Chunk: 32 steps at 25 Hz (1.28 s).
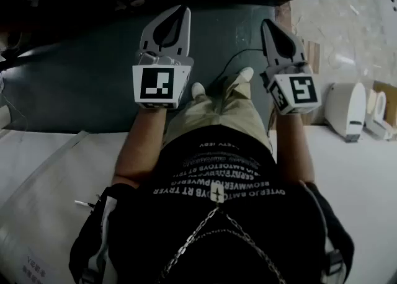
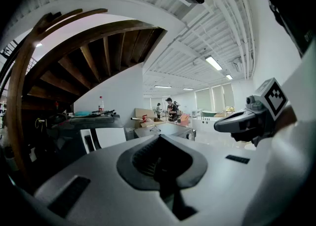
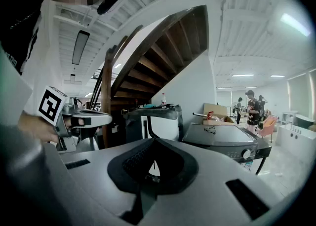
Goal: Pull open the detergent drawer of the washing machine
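The washing machine (image 3: 231, 142) stands a way off at the right of the right gripper view, grey-topped with a round knob (image 3: 245, 154) on its front panel. I cannot make out its detergent drawer. What may be the same machine (image 2: 163, 130) shows small and far in the left gripper view. My left gripper (image 1: 176, 11) and right gripper (image 1: 269, 25) are held out side by side above my legs, both shut and holding nothing. Each one shows in the other's view: the right gripper (image 2: 247, 120) and the left gripper (image 3: 84, 118).
A dark wooden staircase (image 3: 163, 47) rises over the area behind the machine. People (image 3: 251, 105) stand at tables far back. White moulded parts (image 1: 346, 110) lie on the pale floor at my right. A dark mat (image 1: 74, 84) and a thin cable (image 1: 234, 59) lie ahead.
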Motion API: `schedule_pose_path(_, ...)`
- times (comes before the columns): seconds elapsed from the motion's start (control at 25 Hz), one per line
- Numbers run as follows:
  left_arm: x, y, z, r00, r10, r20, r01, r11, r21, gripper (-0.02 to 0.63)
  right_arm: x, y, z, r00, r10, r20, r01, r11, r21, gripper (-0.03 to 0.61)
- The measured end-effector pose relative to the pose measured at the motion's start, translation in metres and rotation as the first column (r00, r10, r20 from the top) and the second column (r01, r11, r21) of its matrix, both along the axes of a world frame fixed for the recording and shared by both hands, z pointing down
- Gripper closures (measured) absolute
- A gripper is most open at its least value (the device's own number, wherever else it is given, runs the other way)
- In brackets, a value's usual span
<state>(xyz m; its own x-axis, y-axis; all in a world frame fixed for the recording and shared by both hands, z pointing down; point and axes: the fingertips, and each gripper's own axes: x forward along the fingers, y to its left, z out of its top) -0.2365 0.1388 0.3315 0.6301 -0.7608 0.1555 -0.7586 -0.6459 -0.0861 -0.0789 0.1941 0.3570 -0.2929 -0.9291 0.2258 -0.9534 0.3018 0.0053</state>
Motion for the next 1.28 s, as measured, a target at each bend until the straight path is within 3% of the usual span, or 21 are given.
schedule_pose_path(0.52, 0.003, 0.003, 0.012, 1.000, 0.017, 0.002, -0.017, 0.999, -0.043, 0.609, -0.007, 0.004, 0.006, 0.999, -0.001, 0.038, 0.002, 0.999, -0.033, 0.577)
schedule_pose_path(0.96, 0.084, -0.025, 0.009, 0.999, 0.032, -0.041, -0.035, 0.997, -0.075, 0.610, 0.058, -0.024, 0.016, 0.999, -0.018, 0.051, 0.022, 0.997, -0.077, 0.577)
schedule_pose_path(1.28, 0.116, -0.031, 0.023, 0.999, 0.035, -0.004, -0.036, 0.995, -0.097, 0.609, 0.087, -0.025, 0.023, 0.998, -0.034, 0.055, 0.039, 0.996, -0.082, 0.577)
